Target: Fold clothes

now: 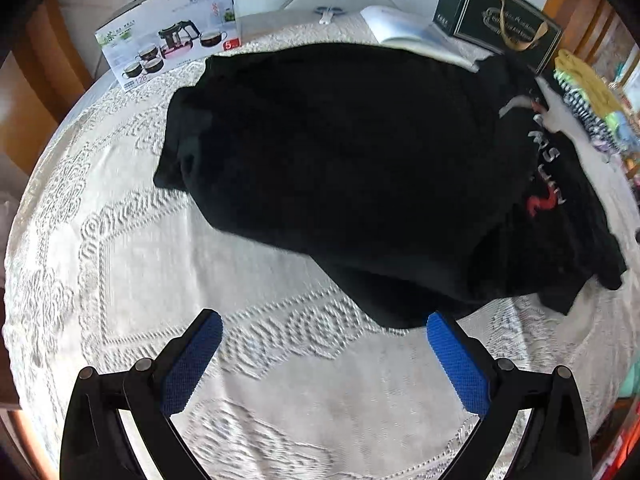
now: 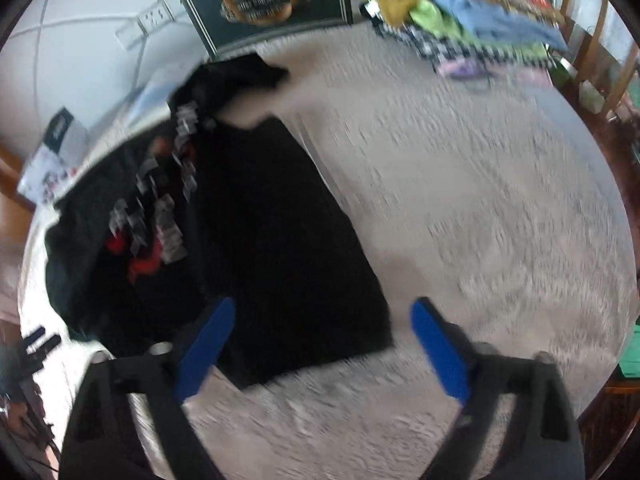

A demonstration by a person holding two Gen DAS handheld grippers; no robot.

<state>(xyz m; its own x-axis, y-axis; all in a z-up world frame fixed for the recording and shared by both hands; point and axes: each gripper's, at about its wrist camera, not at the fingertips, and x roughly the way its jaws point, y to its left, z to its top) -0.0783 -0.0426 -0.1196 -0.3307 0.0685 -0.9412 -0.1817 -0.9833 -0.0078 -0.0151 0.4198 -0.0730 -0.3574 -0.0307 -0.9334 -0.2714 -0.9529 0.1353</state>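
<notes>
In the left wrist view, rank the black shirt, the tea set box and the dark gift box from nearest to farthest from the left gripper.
From the left gripper:
1. Black shirt, directly ahead, its near edge beside the right-hand finger.
2. Tea set box, far left at the table's back edge.
3. Dark gift box, far right at the back, beyond the shirt.
The two boxes are nearly level; their order is uncertain.

The right wrist view is smeared throughout, so the print on the black garment (image 2: 256,236) cannot be read. The pile of clothes (image 1: 592,108) is cut off by the left wrist view's edge.
</notes>
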